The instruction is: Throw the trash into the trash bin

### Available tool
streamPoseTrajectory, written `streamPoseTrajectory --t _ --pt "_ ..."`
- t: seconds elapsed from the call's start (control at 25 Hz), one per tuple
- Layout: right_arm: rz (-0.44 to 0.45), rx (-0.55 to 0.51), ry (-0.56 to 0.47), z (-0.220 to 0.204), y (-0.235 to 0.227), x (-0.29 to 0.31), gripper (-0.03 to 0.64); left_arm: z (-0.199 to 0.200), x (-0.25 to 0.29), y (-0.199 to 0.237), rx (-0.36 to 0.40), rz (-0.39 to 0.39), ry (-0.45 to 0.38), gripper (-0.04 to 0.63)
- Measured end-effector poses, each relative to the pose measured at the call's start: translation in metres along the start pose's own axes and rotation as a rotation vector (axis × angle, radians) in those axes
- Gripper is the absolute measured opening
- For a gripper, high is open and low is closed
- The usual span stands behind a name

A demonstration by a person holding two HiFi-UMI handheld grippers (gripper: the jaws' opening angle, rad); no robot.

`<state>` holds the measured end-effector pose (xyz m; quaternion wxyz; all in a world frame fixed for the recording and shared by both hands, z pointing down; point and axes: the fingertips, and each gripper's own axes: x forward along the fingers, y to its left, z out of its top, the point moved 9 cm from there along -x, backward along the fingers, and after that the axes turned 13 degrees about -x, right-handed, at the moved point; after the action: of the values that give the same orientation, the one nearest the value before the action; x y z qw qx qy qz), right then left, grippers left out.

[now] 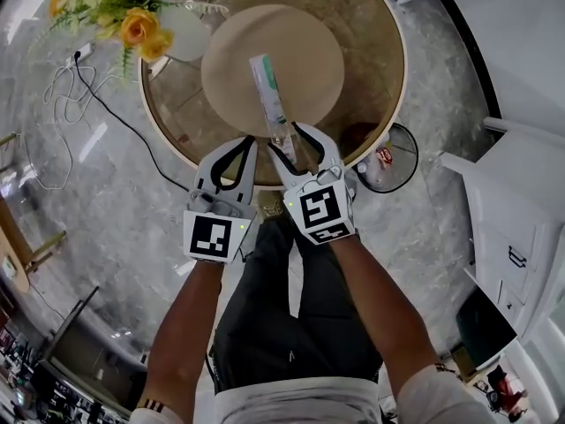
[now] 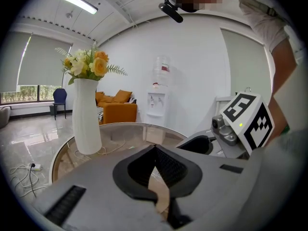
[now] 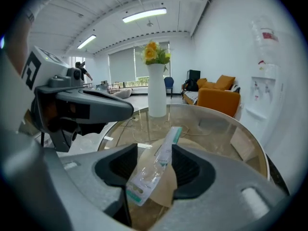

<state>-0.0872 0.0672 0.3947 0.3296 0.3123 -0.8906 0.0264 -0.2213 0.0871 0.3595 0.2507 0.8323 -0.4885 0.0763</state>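
Person's right forearm (image 1: 380, 307) is sitting closest to the head cam, feeding the right gripper (image 1: 284, 140), which is reaching in over the near edge of the round beige mat (image 1: 309, 51).

The right gripper's jaws are standing about half open, gripping nothing. They are straddling the near end of the clear plastic wrapper (image 1: 269, 95).

The wrapper is lying flat on the mat's near half. Its long axis is running away from the person toward the mat's middle, roughly in line with the right gripper. In the right gripper view it is slanting a little across the gap, with its near printed end hugging the left-hand pad; I can't tell if it is touching.

The left gripper (image 1: 252, 141) is hanging just left of the right one at the mat's near edge. Its jaw tips are meeting and nothing is caught between them.

So the right hand is the nearer one and is looking like the picking hand.

The wire trash bin (image 1: 411, 144) is standing on the floor off the mat's right side, past the glass table (image 1: 371, 25) rim, already holding some rubbish.

My read: a straight close is looking enough, then a swing to the right.
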Motion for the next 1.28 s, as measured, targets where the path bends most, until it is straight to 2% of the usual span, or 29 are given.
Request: streamPoseTrajectory --t 0.24,0.72,0.8,0.92,1.08,1.16,1.2,1.28 --pt "0.023 0.046 0.08 -0.013 0.011 0.015 0.261 -0.005 0.0 0.004 -0.007 -0.005 0.012 0.0" --pt "0.016 0.115 0.206 -0.03 0.021 0.038 0.268 -0.008 0.0 0.008 -0.012 -0.014 0.02 0.0" --pt "-0.001 0.11 0.211 -0.031 0.019 0.037 0.256 -0.008 0.0 0.008 -0.012 -0.015 0.019 0.0" --pt "-0.01 0.102 0.218 -0.032 0.016 0.036 0.201 -0.008 0.0 0.008 -0.011 -0.017 0.022 0.0" --pt "-0.013 0.086 0.215 -0.031 0.014 0.033 0.172 -0.006 0.0 0.007 -0.009 -0.022 0.021 0.0" --pt "-0.026 0.076 0.203 -0.03 0.013 0.03 0.127 -0.006 0.002 0.006 -0.009 -0.025 0.021 0.0" --pt "-0.029 0.072 0.198 -0.029 0.012 0.03 0.077 -0.007 0.003 0.006 -0.009 -0.026 0.022 0.0" --pt "-0.026 0.07 0.194 -0.03 0.011 0.03 0.072 -0.008 0.004 0.006 -0.01 -0.028 0.024 0.0"
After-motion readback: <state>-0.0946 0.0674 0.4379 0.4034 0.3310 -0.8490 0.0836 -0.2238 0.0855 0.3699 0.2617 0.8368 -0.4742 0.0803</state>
